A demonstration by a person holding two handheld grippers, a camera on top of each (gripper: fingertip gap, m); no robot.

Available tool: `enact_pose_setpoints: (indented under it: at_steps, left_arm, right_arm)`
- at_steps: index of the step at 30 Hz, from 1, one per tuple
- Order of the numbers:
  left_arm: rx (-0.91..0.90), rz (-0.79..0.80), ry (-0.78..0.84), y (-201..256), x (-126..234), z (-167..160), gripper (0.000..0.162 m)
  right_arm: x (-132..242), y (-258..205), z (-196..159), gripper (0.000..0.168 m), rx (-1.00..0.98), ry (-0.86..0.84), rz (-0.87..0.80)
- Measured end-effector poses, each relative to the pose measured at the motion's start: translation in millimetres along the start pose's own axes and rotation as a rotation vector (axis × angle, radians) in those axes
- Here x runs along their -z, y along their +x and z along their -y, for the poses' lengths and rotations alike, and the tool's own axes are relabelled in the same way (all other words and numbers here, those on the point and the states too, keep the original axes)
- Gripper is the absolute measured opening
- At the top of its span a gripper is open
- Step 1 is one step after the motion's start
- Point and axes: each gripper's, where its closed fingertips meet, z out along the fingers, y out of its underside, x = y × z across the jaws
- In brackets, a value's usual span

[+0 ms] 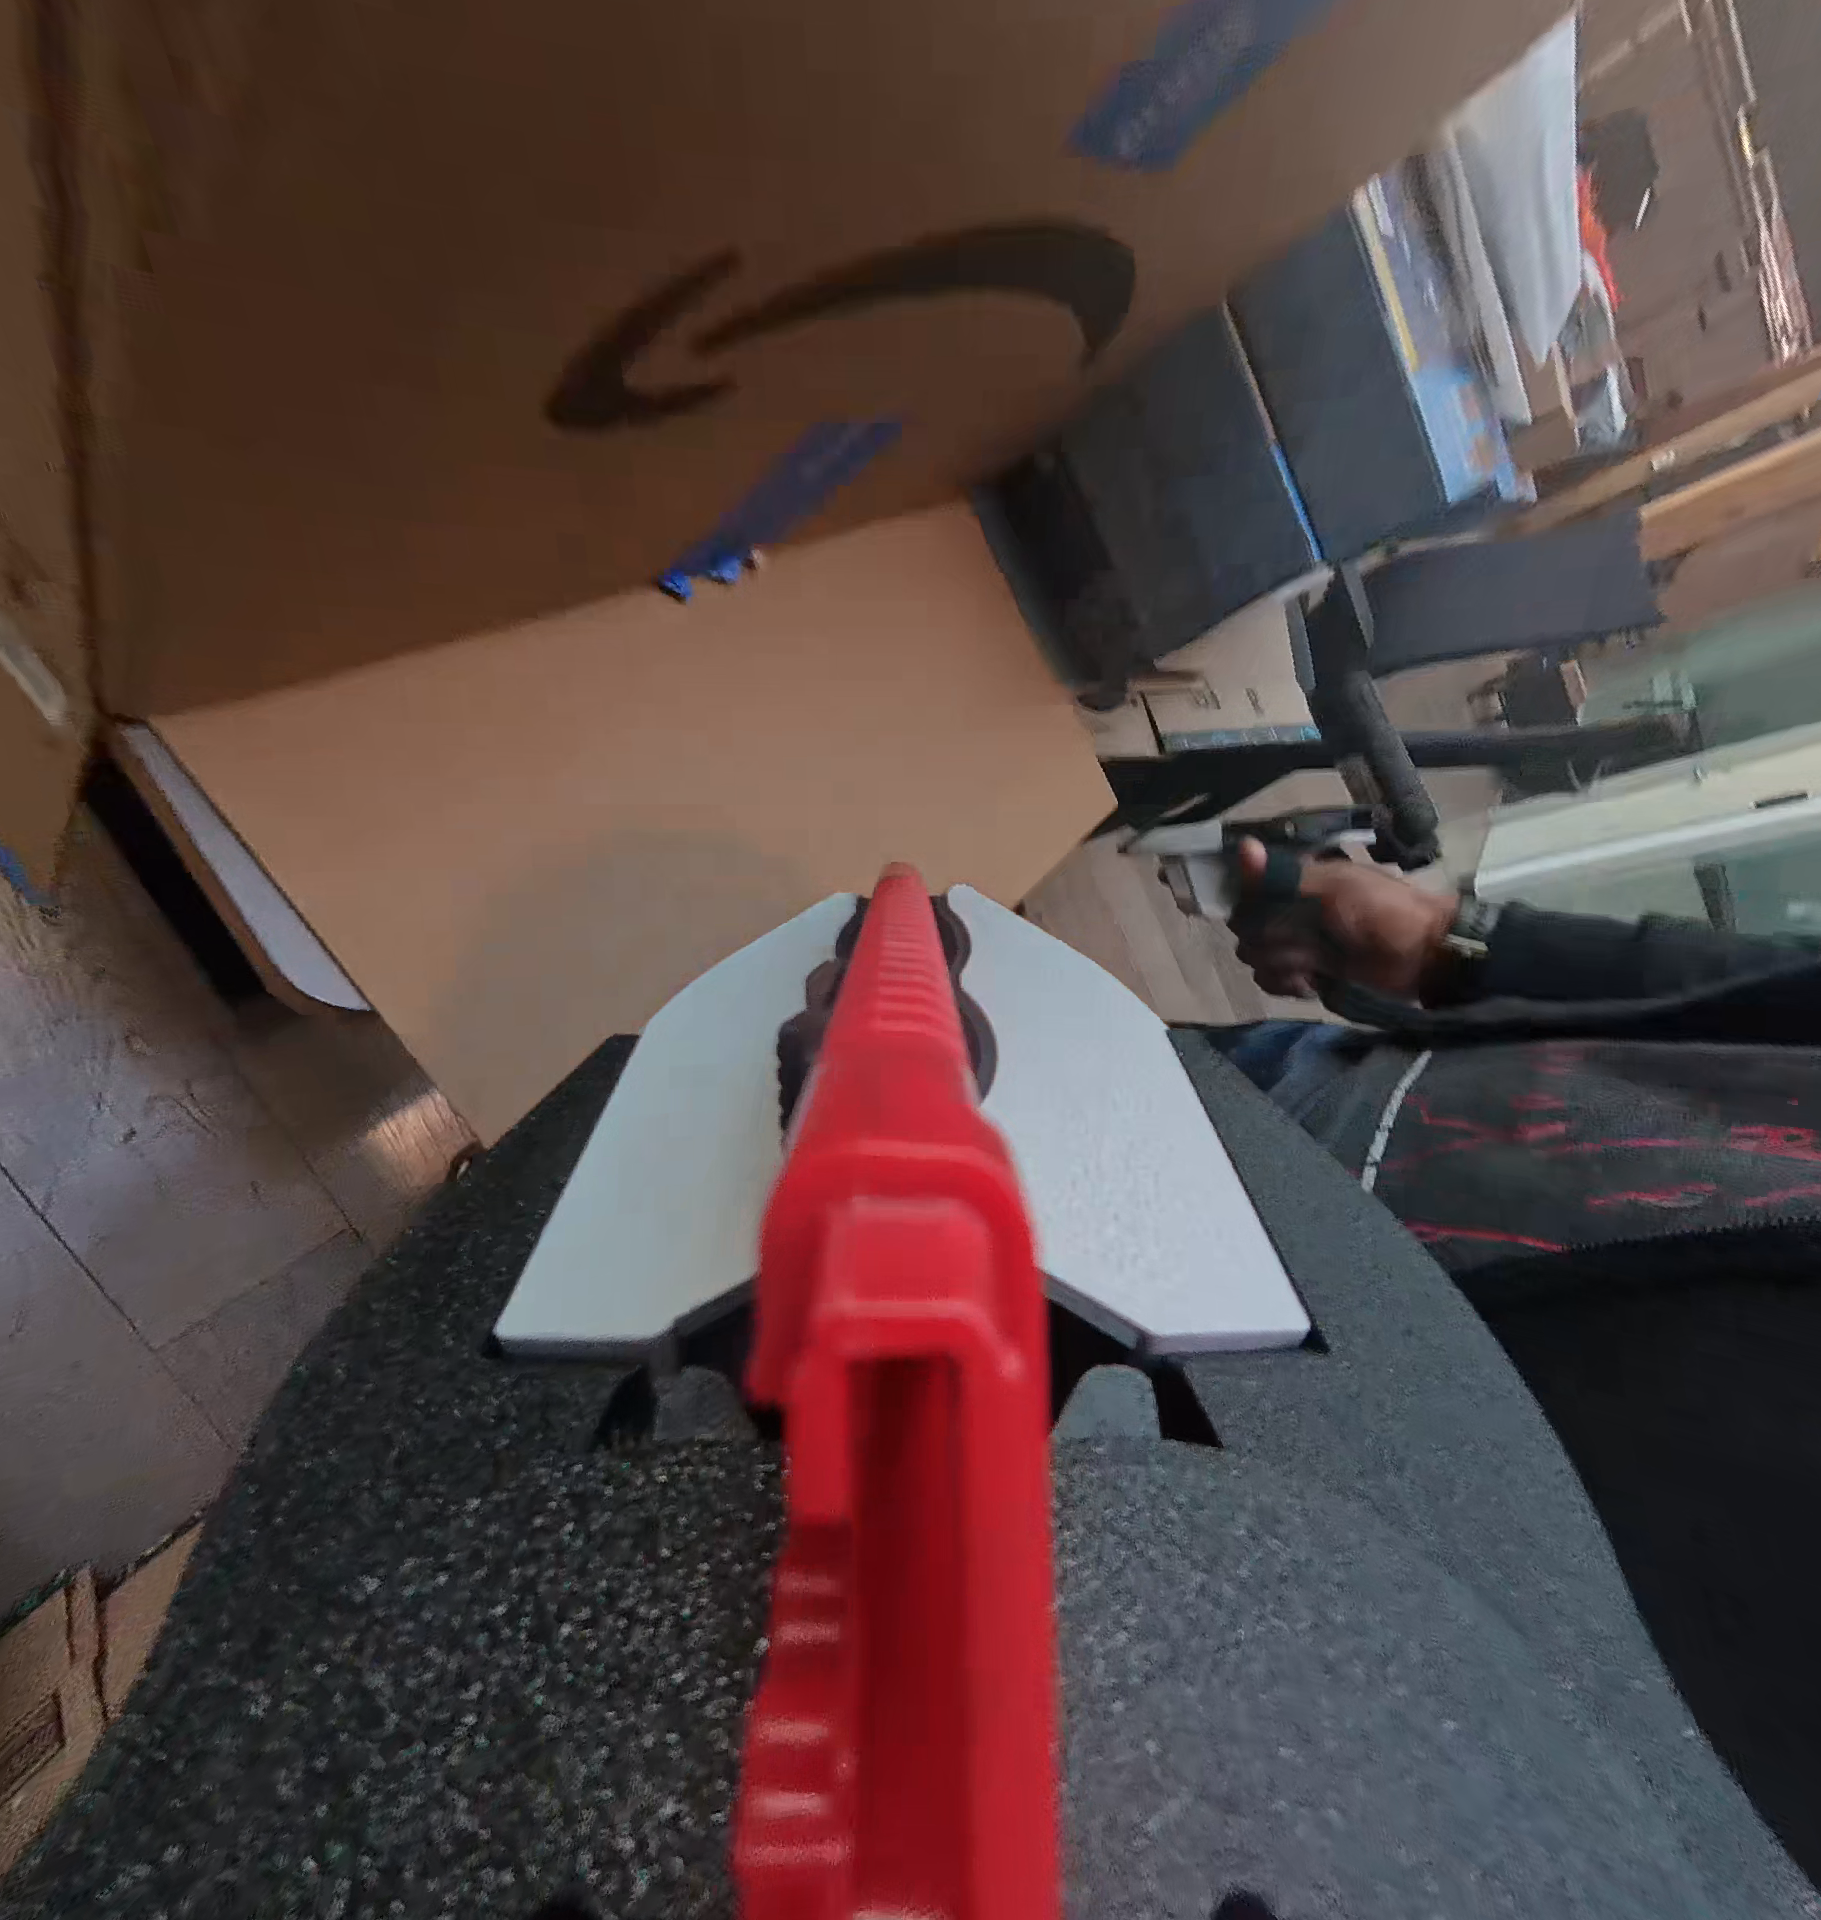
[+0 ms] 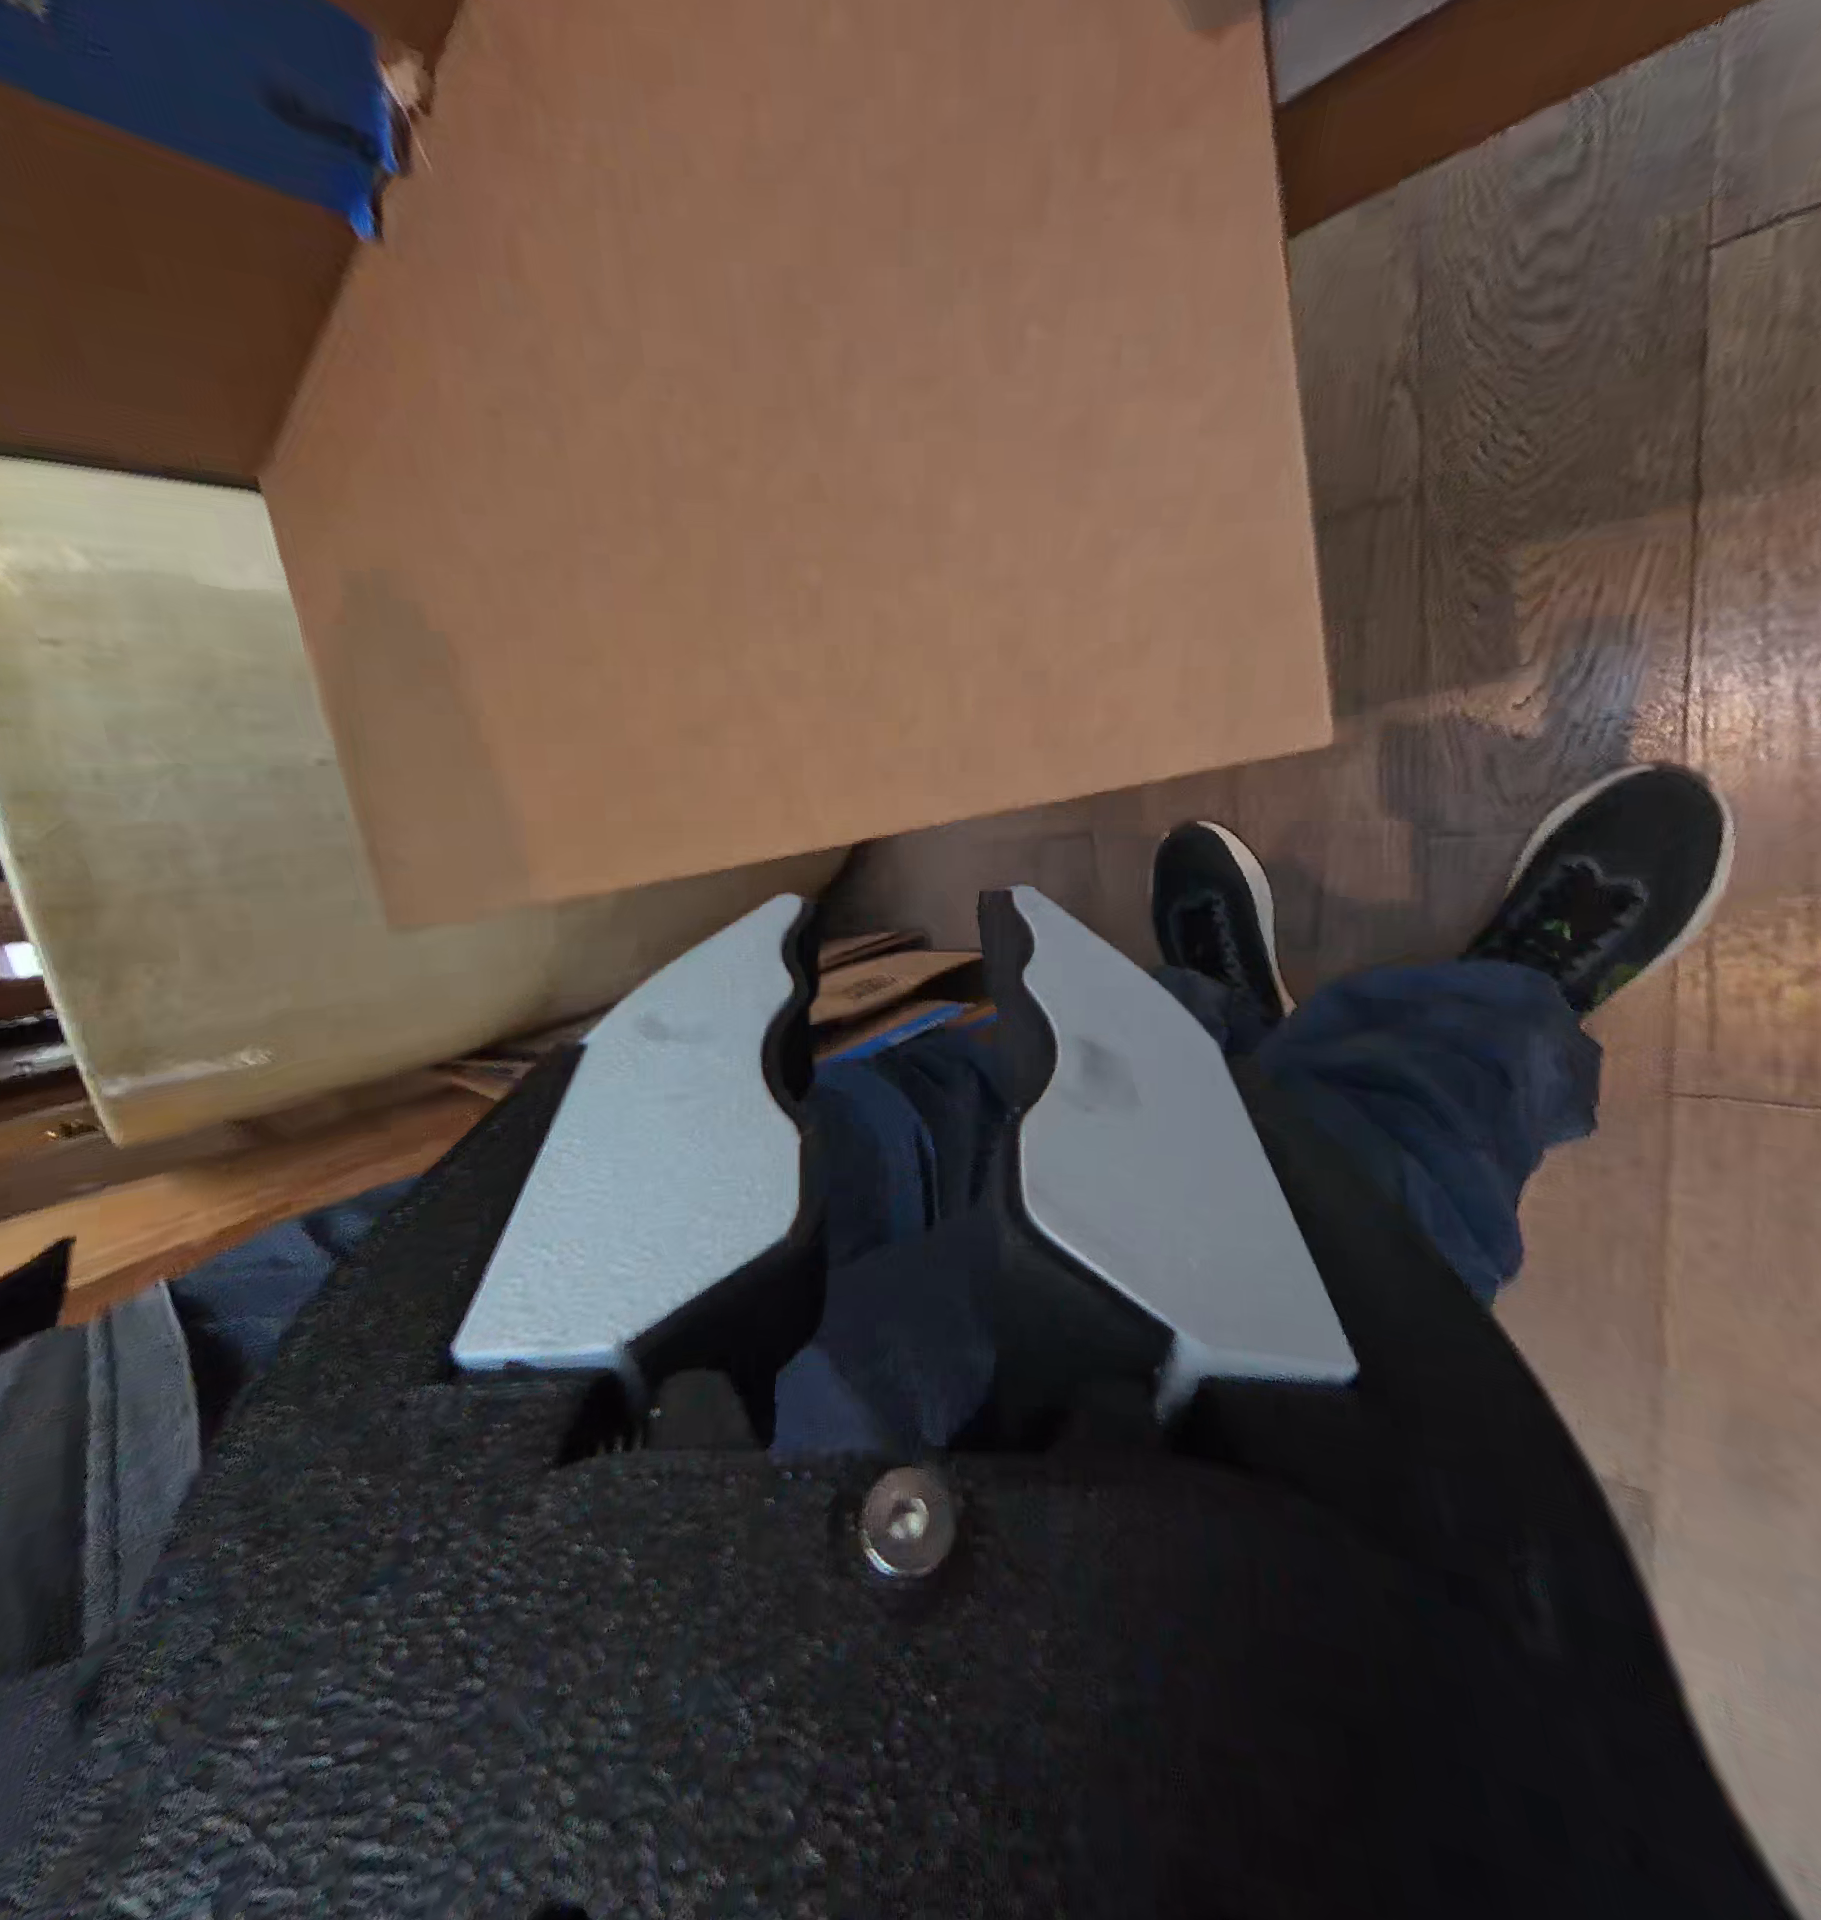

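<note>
My left gripper (image 1: 901, 904) is shut on a red plastic utility knife (image 1: 901, 1351), whose ribbed body runs between the fingers and points at a flap (image 1: 677, 769) of a large brown cardboard box (image 1: 573, 312). The knife's tip is just short of the flap. My right gripper (image 2: 898, 914) is open and empty, held below the same box's flap (image 2: 802, 436), above a person's legs. The right gripper also shows far off in the left wrist view (image 1: 1290, 842), held by a hand.
Blue tape (image 1: 781, 499) runs along the box seam and shows in the right wrist view (image 2: 189, 94). A person's legs in blue trousers (image 2: 1405, 1091) and black shoes (image 2: 1602, 883) rest on a wood floor (image 2: 1664, 520). Black office chairs (image 1: 1249, 499) stand behind.
</note>
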Motion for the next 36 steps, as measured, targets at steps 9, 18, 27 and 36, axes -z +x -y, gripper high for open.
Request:
enact_pose_setpoints:
  at_steps: [9, 18, 27, 36]
  left_arm:
    - [0.024, -0.064, -0.046, 50.8, -1.8, -46.4, 0.012]
    - [0.041, -0.085, 0.006, 62.8, 8.7, -32.7, 0.012]
    - [0.007, -0.172, 0.088, 81.5, 4.3, -9.7, 0.012]
    - [-0.382, -0.059, 0.365, 104.6, 70.7, 111.4, 0.011]
  right_arm:
    - [-47.6, 23.4, -0.1, 0.068, -0.383, 0.046, 0.078]
    - [-43.4, -30.8, 41.8, 0.009, -0.5, 0.227, 0.435]
    - [8.8, -115.7, 49.1, 0.006, -0.276, 0.24, 0.423]
    - [48.8, -141.6, 65.8, 0.005, -0.247, 0.317, 0.39]
